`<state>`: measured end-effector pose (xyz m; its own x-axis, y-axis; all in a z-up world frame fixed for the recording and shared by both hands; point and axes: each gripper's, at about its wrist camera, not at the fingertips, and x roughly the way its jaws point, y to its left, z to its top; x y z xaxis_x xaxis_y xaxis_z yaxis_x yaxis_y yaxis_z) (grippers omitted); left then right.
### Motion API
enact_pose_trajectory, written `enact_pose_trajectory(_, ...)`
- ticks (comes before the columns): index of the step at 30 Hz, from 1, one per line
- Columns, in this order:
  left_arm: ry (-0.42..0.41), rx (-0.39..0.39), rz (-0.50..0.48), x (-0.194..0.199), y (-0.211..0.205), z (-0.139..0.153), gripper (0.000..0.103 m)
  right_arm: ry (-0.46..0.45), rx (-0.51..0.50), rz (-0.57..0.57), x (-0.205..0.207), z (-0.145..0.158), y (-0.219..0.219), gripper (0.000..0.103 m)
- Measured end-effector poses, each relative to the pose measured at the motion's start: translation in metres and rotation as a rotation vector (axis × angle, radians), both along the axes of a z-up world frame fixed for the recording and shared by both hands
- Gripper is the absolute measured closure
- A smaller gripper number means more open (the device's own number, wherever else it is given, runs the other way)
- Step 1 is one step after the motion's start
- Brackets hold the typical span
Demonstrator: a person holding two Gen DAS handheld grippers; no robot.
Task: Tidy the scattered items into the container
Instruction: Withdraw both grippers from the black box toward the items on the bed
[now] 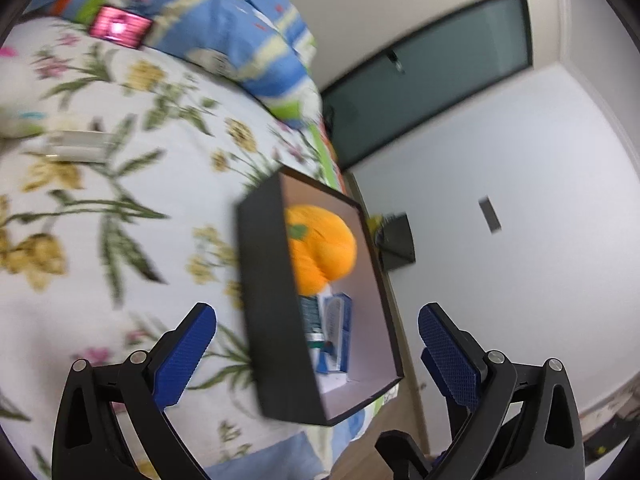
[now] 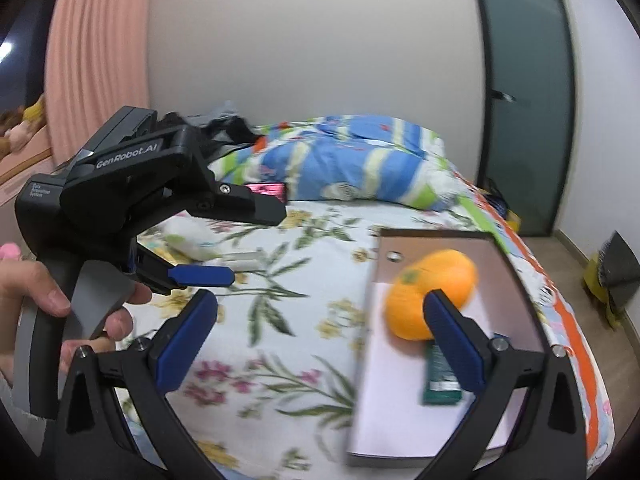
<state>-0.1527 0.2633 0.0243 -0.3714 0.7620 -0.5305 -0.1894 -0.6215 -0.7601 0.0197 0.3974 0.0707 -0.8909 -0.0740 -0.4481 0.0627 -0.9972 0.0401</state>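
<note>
A black box (image 1: 264, 300) with a pale inside lies on the floral bed sheet near the bed's right edge; it also shows in the right wrist view (image 2: 520, 276). Inside are an orange plush fruit (image 1: 320, 248) (image 2: 440, 280), a blue-white packet (image 1: 334, 332) and a green packet (image 2: 438, 380). A white item (image 1: 80, 146) (image 2: 244, 260) and a pink packet (image 1: 120, 28) (image 2: 268, 190) lie loose on the sheet. My left gripper (image 1: 316, 344) (image 2: 240, 248) is open and empty. My right gripper (image 2: 320, 336) is open and empty above the sheet and box.
A blue, green and white striped duvet (image 2: 340, 160) is bunched at the head of the bed. A pale soft item (image 2: 188, 236) lies near the white one. A dark glass door (image 2: 528, 100) and a dark dustpan (image 2: 616, 264) stand right of the bed. Pink curtain (image 2: 96, 52) at left.
</note>
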Motion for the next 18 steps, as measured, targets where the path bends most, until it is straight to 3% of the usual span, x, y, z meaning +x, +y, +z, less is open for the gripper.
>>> enact_pose_trajectory(4,-0.013,-0.018,0.054,0.000,-0.054,-0.001,0.001,-0.010,0.032,0.072,-0.004,0.008,-0.046,0.000)
enact_pose_trajectory(12,0.127,-0.074,0.162,0.029,-0.158,0.019,0.001,-0.013,0.061,0.165,0.002,0.026,-0.112,0.000)
enact_pose_trajectory(18,0.335,-0.231,0.099,0.065,-0.209,0.053,0.001,0.008,0.005,0.226,0.010,0.047,-0.134,0.000)
